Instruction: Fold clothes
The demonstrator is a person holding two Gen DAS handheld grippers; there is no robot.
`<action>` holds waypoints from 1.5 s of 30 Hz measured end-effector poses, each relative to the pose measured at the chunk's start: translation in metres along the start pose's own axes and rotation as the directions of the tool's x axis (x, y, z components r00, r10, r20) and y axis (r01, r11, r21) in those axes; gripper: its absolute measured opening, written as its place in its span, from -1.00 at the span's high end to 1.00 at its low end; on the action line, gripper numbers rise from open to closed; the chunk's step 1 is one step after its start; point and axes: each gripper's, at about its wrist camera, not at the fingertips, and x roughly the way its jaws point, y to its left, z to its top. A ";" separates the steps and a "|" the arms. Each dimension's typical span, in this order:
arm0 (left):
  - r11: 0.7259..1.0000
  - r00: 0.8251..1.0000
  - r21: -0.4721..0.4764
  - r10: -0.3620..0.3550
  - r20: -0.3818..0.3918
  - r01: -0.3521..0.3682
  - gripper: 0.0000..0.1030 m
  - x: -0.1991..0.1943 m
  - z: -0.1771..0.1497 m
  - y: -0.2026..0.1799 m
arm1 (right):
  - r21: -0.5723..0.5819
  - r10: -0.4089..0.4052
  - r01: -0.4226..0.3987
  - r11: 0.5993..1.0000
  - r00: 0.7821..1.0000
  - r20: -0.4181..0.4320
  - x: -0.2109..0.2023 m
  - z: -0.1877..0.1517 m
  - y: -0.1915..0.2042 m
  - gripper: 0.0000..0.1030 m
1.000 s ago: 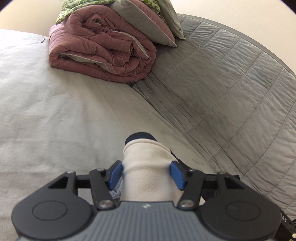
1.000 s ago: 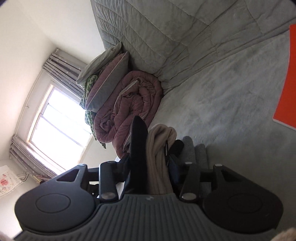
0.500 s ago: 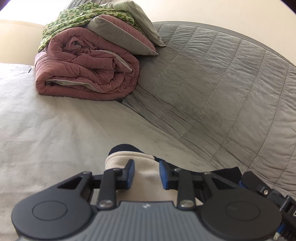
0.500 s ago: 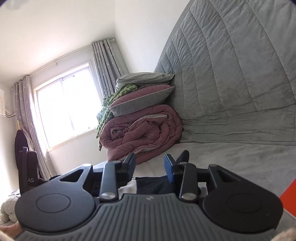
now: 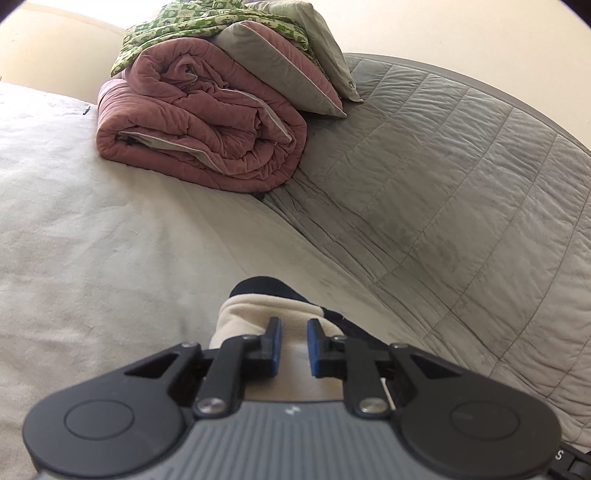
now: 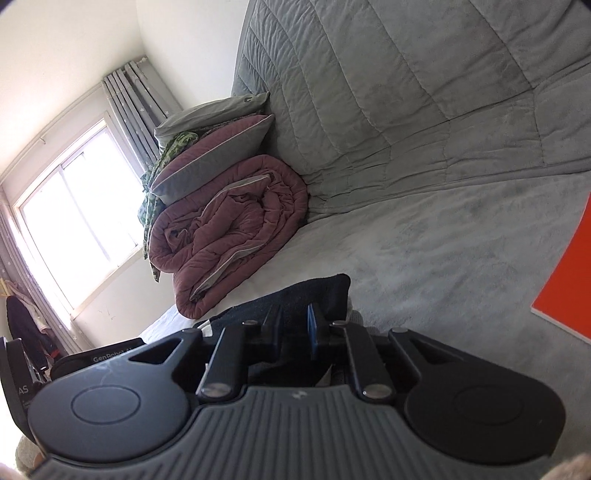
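Observation:
A cream fleece garment point(image 5: 242, 314) with a navy part point(image 5: 258, 286) lies on the pale grey bed point(image 5: 92, 258). My left gripper point(image 5: 294, 334) sits low over it, its jaws closing, and a fold of the cream cloth is pinched between the blue pads. In the right wrist view the navy cloth point(image 6: 321, 291) of the same garment bunches up. My right gripper point(image 6: 295, 325) has its jaws closing too, with that dark cloth squeezed between them. The rest of the garment is hidden under both gripper bodies.
A rolled pink quilt point(image 5: 199, 129) with pillows point(image 5: 280, 62) and a green patterned cloth point(image 5: 177, 22) sits against the quilted grey headboard point(image 5: 461, 184). A flat orange-red thing point(image 6: 569, 280) lies on the bed at the right. A bright window point(image 6: 74, 214) stands at the left.
Both pairs of jaws have narrowed from wide to a slim gap on the cloth. The right wrist has rolled, so its view tilted from sideways towards upright.

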 end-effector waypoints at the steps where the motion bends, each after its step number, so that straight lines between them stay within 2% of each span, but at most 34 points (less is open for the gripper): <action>1: 1.000 1.000 0.000 0.001 -0.002 -0.001 0.66 -0.001 0.002 -0.002 | 0.012 0.021 -0.021 1.000 1.000 0.003 -0.002 0.003 0.001 0.50; 3: 1.000 1.000 0.008 -0.001 -0.007 0.001 0.57 -0.004 0.006 -0.006 | 0.016 0.049 -0.049 0.999 0.999 0.008 -0.007 0.009 0.006 0.47; 5: 1.000 1.000 0.016 -0.002 -0.011 0.003 0.36 -0.008 0.010 -0.011 | -0.008 0.057 -0.057 0.998 0.998 0.009 -0.011 0.013 0.012 0.41; 7: 0.999 1.000 0.033 -0.001 -0.011 0.001 0.21 -0.013 0.013 -0.017 | -0.029 0.052 -0.052 0.998 0.999 0.011 -0.012 0.015 0.016 0.28; 9: 0.998 1.000 0.053 0.014 -0.016 -0.013 0.16 -0.018 0.014 -0.024 | -0.044 0.048 -0.048 0.998 0.999 0.011 -0.013 0.016 0.019 0.23; 14: 0.992 0.995 0.099 0.081 -0.051 -0.076 -0.03 -0.038 0.013 -0.039 | -0.038 0.035 -0.034 0.999 0.999 0.022 -0.017 0.020 0.018 0.10; 16: 0.987 0.991 0.119 0.114 -0.068 -0.106 -0.09 -0.047 0.012 -0.044 | -0.049 0.026 -0.025 0.999 0.999 0.021 -0.018 0.021 0.021 -0.01; 19: 0.980 0.982 0.130 0.164 -0.093 -0.152 -0.20 -0.061 0.009 -0.051 | -0.071 -0.020 0.020 0.997 1.000 0.003 -0.018 0.022 0.025 -0.10; 21: 0.975 0.973 0.130 0.197 -0.122 -0.181 -0.32 -0.070 0.005 -0.055 | -0.087 -0.054 0.053 0.995 0.999 -0.008 -0.020 0.023 0.029 -0.11; 26: 0.961 0.944 0.107 0.273 -0.185 -0.257 -0.35 -0.094 -0.002 -0.066 | -0.089 -0.128 0.124 0.988 0.991 -0.042 -0.037 0.030 0.033 -0.26; 31: 0.940 0.912 0.181 0.327 -0.246 -0.288 -0.52 -0.116 0.000 -0.088 | -0.042 -0.169 0.166 0.985 0.980 -0.101 -0.074 0.038 0.031 -0.41; 36: 0.936 0.900 0.183 0.343 -0.270 -0.302 -0.67 -0.147 0.000 -0.111 | -0.053 -0.211 0.205 0.977 0.966 -0.149 -0.101 0.046 0.039 -0.51; 38: 0.929 0.890 0.201 0.359 -0.281 -0.311 -0.75 -0.158 -0.001 -0.121 | -0.077 -0.220 0.210 0.975 0.963 -0.159 -0.112 0.048 0.046 -0.60; 42: 0.917 0.861 0.184 0.396 -0.318 -0.354 -0.77 -0.175 -0.005 -0.129 | -0.115 -0.216 0.198 0.973 0.961 -0.174 -0.130 0.052 0.059 -0.96; 45: 0.908 0.843 0.157 0.420 -0.337 -0.390 -0.77 -0.188 -0.009 -0.131 | -0.152 -0.215 0.188 0.970 0.959 -0.184 -0.143 0.056 0.070 -1.00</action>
